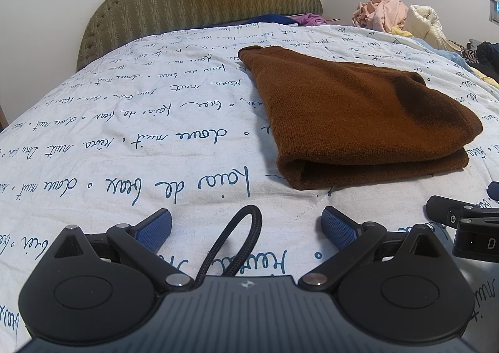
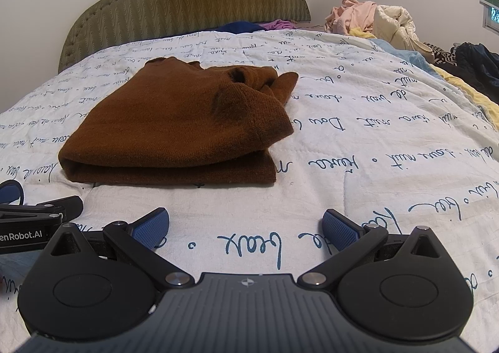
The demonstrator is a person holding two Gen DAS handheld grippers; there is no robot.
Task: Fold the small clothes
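A brown knitted garment (image 1: 352, 116) lies folded on the white bedcover with blue script (image 1: 131, 122). It also shows in the right wrist view (image 2: 174, 128), with a loose end sticking out at its far right. My left gripper (image 1: 246, 226) is open and empty, low over the cover, in front and to the left of the garment. My right gripper (image 2: 246, 226) is open and empty, in front and to the right of it. Each gripper shows at the edge of the other's view: the right one (image 1: 461, 219), the left one (image 2: 34, 212).
A padded olive headboard (image 1: 199, 0) stands at the far end of the bed. A heap of pink, cream and yellow clothes (image 1: 396, 19) lies at the far right, with dark clothes (image 2: 474, 66) along the right edge. Blue and purple cloth (image 2: 249, 25) lies by the headboard.
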